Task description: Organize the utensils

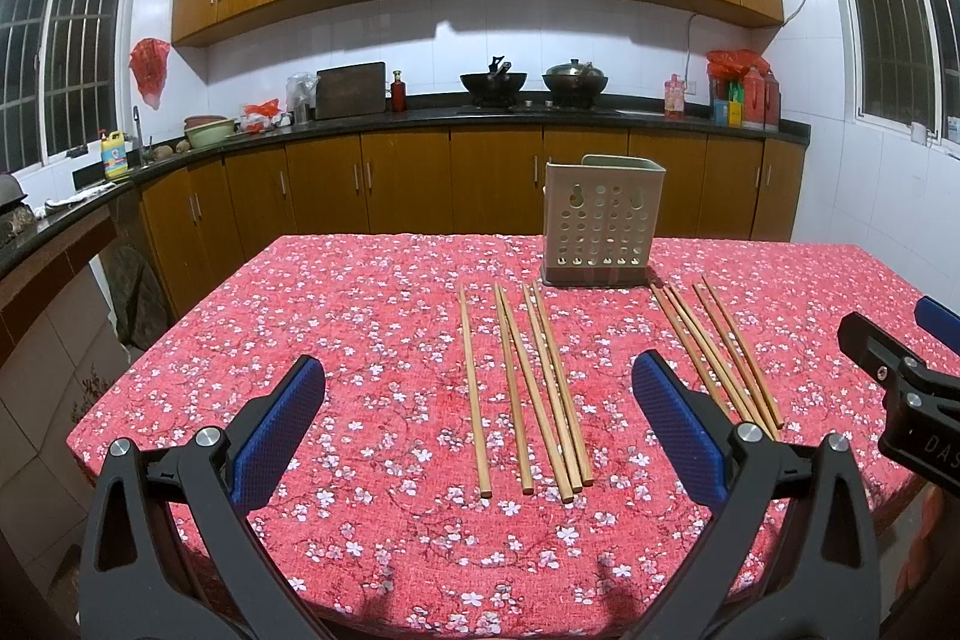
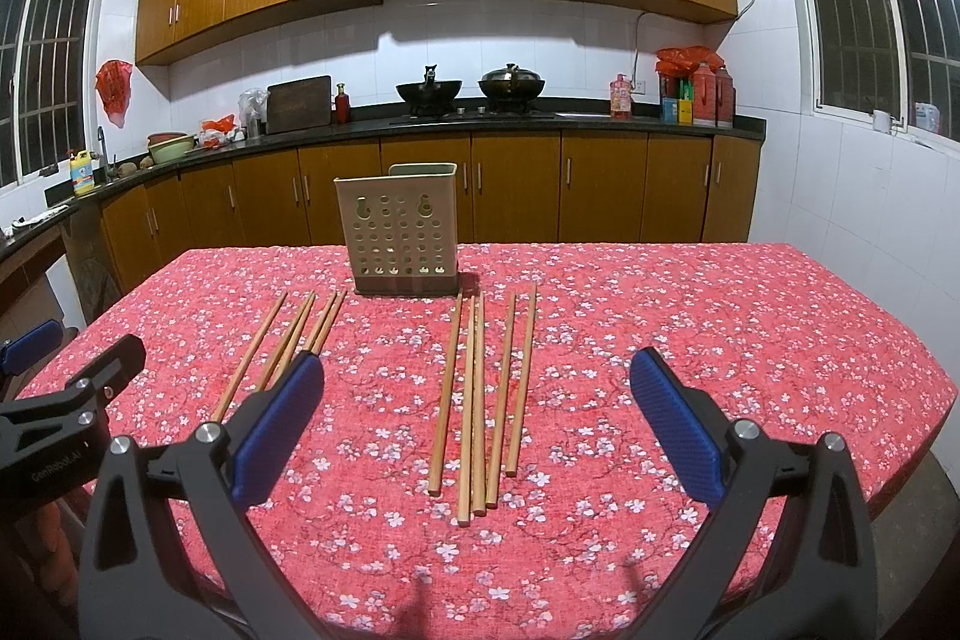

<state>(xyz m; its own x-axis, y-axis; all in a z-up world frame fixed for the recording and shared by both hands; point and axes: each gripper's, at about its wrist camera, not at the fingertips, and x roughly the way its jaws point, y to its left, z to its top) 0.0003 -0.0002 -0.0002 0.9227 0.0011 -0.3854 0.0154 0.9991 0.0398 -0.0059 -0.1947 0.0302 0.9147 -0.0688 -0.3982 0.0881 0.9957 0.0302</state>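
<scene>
Item: ten wooden chopsticks on your floral tablecloth [image 1: 360, 340], long axes running near to far. Left group [image 1: 528, 394] lies ahead of your left gripper [image 1: 480, 430]; right group [image 2: 486, 400] ahead of your right gripper [image 2: 477, 427]. Both grippers spread wide, empty. Perforated utensil holder [image 2: 399, 232] stands beyond.

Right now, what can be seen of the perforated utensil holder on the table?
The utensil holder is a pale beige, plastic-looking rectangular box standing upright on the red floral tablecloth, near the far edge. Its facing wall has rows of round holes and two keyhole-shaped hanging slots near the top. It sits in a darker base tray. Nothing shows above its rim. Neither gripper touches it; the chopsticks' far tips lie just short of its base.
</scene>
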